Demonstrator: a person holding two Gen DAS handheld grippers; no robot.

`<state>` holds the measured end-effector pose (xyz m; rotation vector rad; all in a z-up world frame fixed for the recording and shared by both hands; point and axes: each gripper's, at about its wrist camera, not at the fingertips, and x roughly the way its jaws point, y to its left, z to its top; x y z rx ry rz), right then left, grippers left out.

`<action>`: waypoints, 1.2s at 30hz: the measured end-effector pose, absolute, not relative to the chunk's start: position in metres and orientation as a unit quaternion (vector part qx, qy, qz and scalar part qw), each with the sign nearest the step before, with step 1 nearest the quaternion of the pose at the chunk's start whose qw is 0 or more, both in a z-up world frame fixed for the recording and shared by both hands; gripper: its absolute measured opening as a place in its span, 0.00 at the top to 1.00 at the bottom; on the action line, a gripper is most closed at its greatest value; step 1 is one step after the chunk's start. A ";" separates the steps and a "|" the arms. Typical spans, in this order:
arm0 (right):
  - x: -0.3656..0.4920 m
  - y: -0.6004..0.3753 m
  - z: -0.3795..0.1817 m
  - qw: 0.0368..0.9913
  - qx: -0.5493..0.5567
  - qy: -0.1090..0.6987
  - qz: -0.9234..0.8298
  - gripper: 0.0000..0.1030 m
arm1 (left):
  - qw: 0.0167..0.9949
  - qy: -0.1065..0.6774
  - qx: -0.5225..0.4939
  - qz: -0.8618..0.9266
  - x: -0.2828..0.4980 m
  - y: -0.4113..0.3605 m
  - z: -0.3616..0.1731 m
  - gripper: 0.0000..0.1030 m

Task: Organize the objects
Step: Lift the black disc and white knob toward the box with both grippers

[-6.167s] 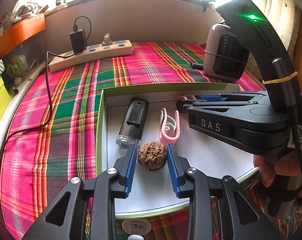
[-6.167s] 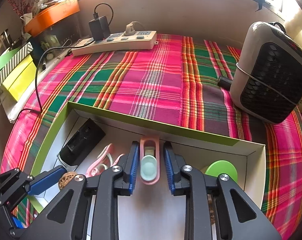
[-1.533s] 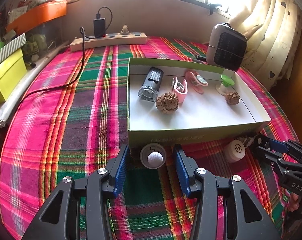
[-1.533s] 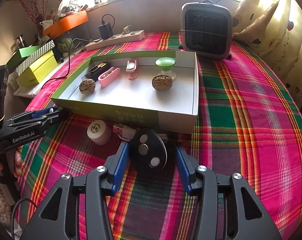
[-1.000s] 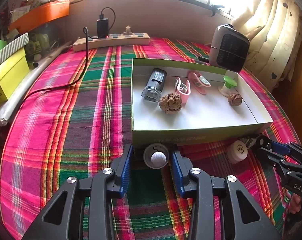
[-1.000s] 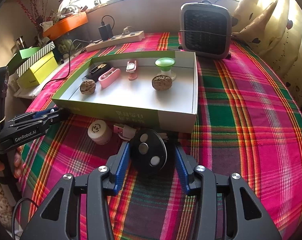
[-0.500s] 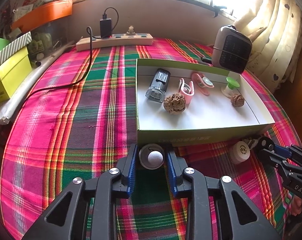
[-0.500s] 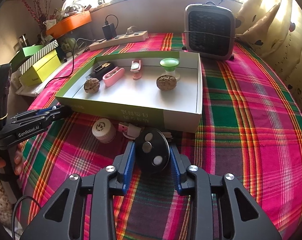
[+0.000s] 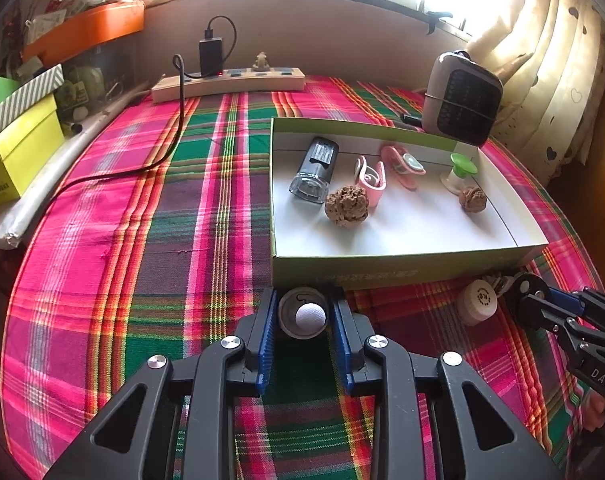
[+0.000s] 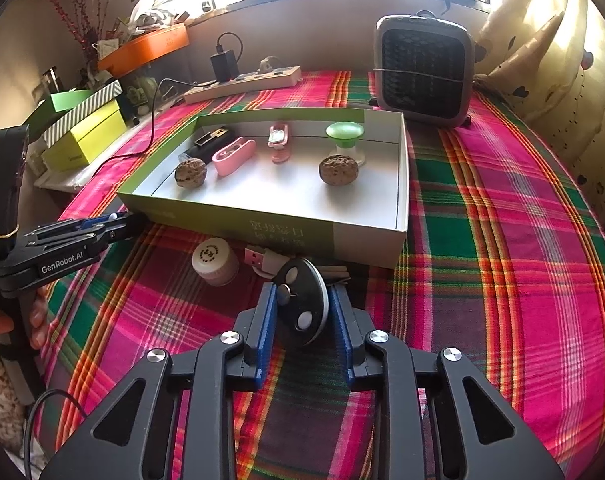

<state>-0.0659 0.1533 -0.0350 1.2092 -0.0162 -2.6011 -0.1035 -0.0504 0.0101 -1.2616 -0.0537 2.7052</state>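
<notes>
My left gripper (image 9: 303, 298) is shut on a round grey cap with a white ball (image 9: 302, 314), which sits on the plaid cloth against the front wall of the green-and-white box (image 9: 382, 270). The jaws of my right gripper (image 10: 302, 294) are closing, and their blue pads touch both sides of a black disc with white dots (image 10: 302, 308), which stands on edge just before the box's near corner. Inside the box lie two walnuts (image 9: 346, 206) (image 9: 472, 199), a black lighter-like case (image 9: 314, 168), two pink clips (image 9: 369, 178) and a green-topped piece (image 9: 460, 168).
A small white jar (image 10: 215, 260) and a pink USB plug (image 10: 256, 257) lie on the cloth in front of the box. A grey heater (image 10: 424, 76) stands behind it and a power strip (image 9: 228, 82) lies at the back. Yellow boxes (image 9: 16, 148) sit at the left.
Both pairs of jaws have narrowed: the left onto the grey cap, the right onto the black disc. Neither hand has shifted noticeably.
</notes>
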 end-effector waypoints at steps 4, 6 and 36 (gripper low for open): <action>-0.065 0.152 -0.035 0.137 0.417 -0.004 -0.899 0.73 | 0.078 -0.018 -0.419 0.904 -0.101 -0.049 0.012 0.77; -0.065 0.152 -0.035 0.137 0.416 -0.004 -0.899 0.73 | 0.080 -0.018 -0.418 0.905 -0.100 -0.049 0.013 0.77; -0.076 0.150 -0.003 0.159 0.379 -0.021 -0.911 0.73 | 0.105 0.003 -0.388 0.916 -0.098 -0.030 0.042 0.77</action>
